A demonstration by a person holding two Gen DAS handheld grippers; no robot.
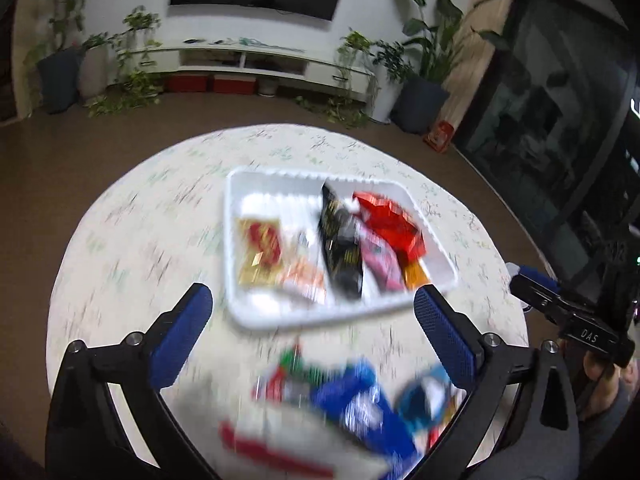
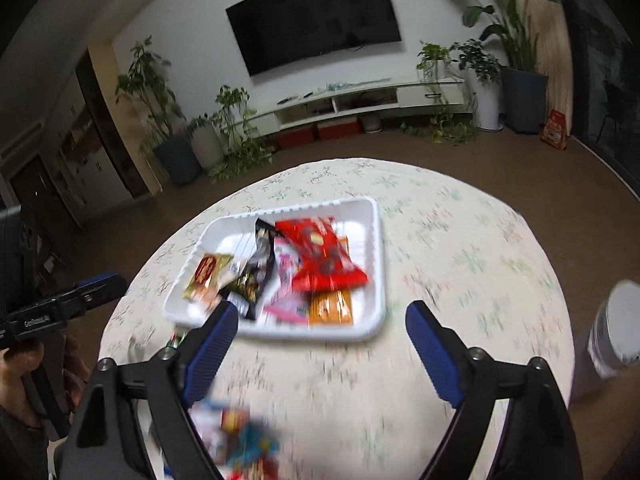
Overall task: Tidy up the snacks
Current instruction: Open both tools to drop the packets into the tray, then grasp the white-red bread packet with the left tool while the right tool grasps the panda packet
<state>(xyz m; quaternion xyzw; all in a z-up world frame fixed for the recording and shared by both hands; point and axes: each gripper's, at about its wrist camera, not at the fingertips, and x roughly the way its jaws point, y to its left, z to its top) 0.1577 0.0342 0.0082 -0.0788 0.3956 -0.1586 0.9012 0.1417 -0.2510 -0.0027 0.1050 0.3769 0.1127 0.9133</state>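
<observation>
round table (image 1: 120,240): white snack tray (image 1: 256,312) just beyond both spread, empty claws (image 1: 312,308) (image 2: 320,320).

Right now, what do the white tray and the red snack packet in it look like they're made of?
White tray: looks like thin moulded plastic or foam, going by the ribbed rim and rounded corners; blur leaves it open. Red snack packet: apparently glossy plastic-film wrapper, creased, with light glare.

This is a home living room. A wall-mounted television (image 2: 314,16) hangs above a low white media console (image 2: 360,106). Potted plants (image 2: 516,60) flank it, and a round table (image 2: 460,240) stands in front.
</observation>
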